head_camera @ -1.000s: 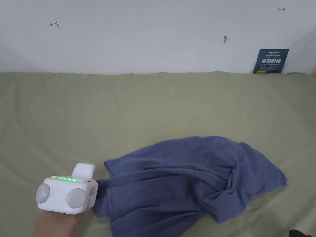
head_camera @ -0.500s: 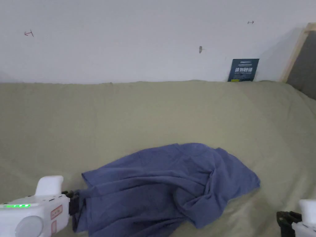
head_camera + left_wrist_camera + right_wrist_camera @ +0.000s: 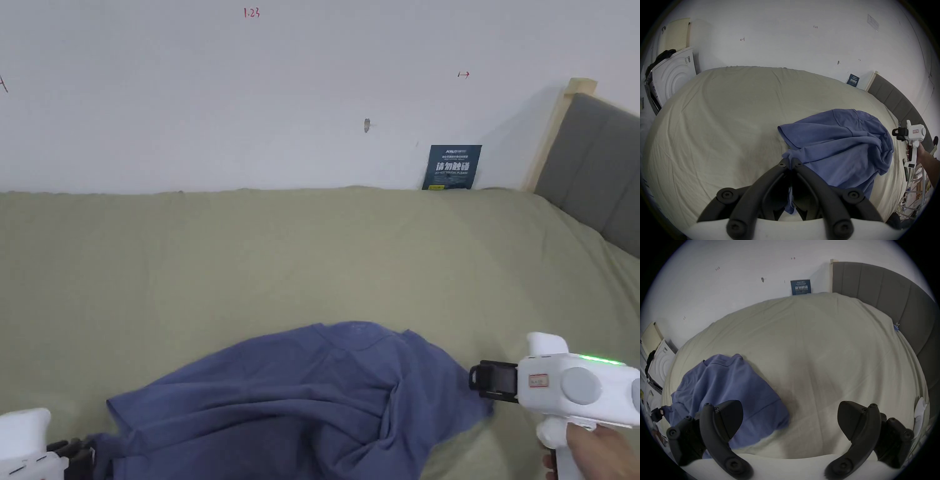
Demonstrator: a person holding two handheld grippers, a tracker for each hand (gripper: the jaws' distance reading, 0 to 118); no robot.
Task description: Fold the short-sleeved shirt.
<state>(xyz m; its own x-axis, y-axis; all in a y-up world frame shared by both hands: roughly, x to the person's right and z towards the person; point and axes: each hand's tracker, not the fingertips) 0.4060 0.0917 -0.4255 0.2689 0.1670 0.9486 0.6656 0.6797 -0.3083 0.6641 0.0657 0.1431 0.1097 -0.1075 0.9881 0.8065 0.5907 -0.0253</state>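
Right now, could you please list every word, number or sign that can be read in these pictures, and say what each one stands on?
"1.23": red handwritten number on the white wall.
Small red arrow-like mark on that wall: no letters.
Dark blue rectangular sign against the wall: white print too small to read surely.
Small sticker on the white right gripper: too small to read.

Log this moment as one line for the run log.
shirt: crumpled on bed | left hand-held gripper: shut on shirt edge | right hand-held gripper: open, beside shirt | fold: not begun
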